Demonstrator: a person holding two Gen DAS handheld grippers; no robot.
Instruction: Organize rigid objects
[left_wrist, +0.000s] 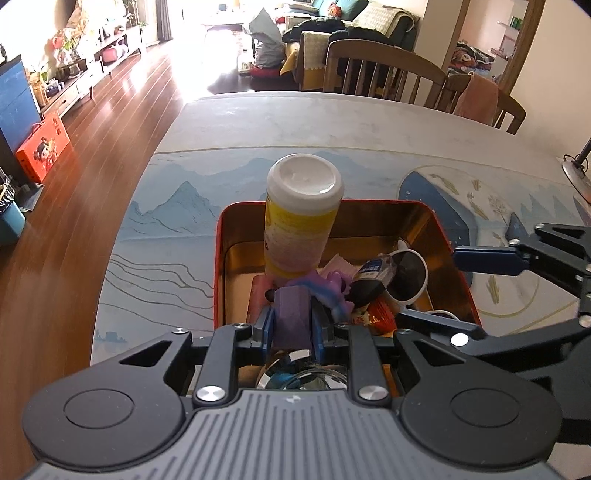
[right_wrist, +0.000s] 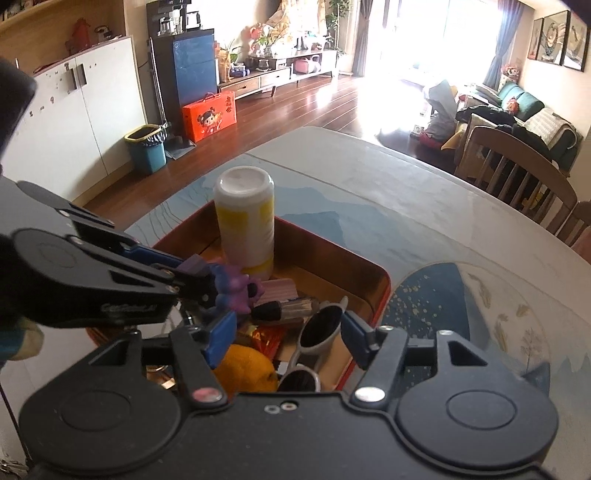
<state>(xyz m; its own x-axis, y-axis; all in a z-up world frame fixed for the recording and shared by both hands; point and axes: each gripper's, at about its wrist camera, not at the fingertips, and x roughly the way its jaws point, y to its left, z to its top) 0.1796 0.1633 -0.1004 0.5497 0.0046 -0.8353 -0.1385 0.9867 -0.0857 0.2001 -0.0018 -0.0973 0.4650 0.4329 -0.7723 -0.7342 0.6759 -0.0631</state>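
A red tin box (left_wrist: 439, 229) with a gold inside sits on the table; it also shows in the right wrist view (right_wrist: 373, 273). In it stand a white and yellow canister (left_wrist: 301, 218) (right_wrist: 247, 225), white sunglasses (left_wrist: 410, 273) (right_wrist: 317, 328), an orange (right_wrist: 245, 369) and small items. My left gripper (left_wrist: 291, 321) is shut on a purple toy figure (left_wrist: 295, 310) (right_wrist: 236, 288) just above the box's contents. My right gripper (right_wrist: 288, 339) is open over the sunglasses at the box's near side, and it shows in the left wrist view (left_wrist: 476, 291).
The table (left_wrist: 295, 122) has a blue mountain-print cover. Wooden chairs (left_wrist: 384, 70) stand at its far side. A lamp base (left_wrist: 576, 173) sits at the table's right edge. A bin (right_wrist: 146, 147) and an orange gift box (right_wrist: 208, 116) are on the floor.
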